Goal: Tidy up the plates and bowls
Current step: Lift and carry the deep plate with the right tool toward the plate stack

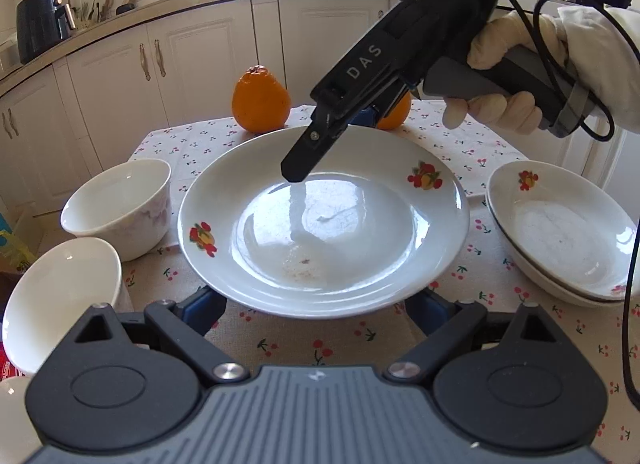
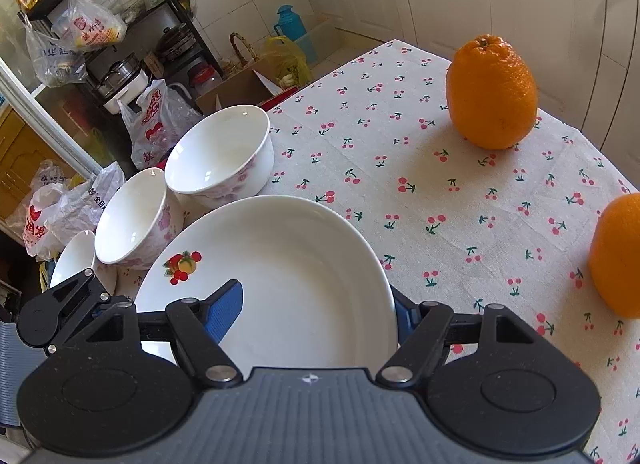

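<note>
The fruit-printed plate sits mid-tabletop on the cherry cloth, with the left hand-held gripper spread wide at its near rim, one blue pad on each side, not clamped. The right hand-held gripper straddles the far rim, one finger inside the plate and one outside, apart rather than pinched. Counted: three bowls in a row at left, two stacked plates at right, two oranges.

Three plates – three bowls – two oranges.
</note>
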`<move>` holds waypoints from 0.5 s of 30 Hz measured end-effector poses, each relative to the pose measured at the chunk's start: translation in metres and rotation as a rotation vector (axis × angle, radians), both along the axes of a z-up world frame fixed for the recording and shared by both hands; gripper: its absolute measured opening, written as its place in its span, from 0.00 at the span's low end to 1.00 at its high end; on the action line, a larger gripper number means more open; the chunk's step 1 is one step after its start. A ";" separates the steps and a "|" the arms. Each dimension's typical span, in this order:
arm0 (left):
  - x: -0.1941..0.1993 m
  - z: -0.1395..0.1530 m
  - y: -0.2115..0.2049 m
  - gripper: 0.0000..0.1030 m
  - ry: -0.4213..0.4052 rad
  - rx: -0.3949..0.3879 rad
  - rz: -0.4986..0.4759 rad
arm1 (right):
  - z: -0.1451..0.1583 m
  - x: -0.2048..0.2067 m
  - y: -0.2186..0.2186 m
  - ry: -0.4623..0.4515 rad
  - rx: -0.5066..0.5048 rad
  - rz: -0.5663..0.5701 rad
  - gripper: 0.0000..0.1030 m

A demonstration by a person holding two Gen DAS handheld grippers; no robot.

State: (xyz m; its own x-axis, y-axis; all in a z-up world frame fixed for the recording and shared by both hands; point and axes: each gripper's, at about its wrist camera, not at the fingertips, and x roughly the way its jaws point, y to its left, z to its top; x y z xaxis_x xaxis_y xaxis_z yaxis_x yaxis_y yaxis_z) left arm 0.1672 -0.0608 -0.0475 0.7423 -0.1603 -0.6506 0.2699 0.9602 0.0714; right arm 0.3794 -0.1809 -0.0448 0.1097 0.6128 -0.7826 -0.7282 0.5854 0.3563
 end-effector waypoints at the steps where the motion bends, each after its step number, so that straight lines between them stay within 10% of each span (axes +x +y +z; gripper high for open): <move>1: -0.001 0.002 -0.001 0.93 0.001 -0.001 -0.006 | 0.002 -0.003 -0.004 -0.001 0.007 -0.009 0.77; 15: -0.022 0.020 -0.022 0.93 -0.024 0.004 -0.109 | 0.021 -0.043 -0.057 -0.033 0.047 -0.132 0.78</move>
State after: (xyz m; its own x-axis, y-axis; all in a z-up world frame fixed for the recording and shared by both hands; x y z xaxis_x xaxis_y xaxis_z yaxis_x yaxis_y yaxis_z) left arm 0.1451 -0.0827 -0.0279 0.7358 -0.2387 -0.6338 0.3709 0.9250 0.0823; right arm 0.3362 -0.2379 -0.0237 0.2176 0.6269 -0.7481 -0.6576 0.6605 0.3623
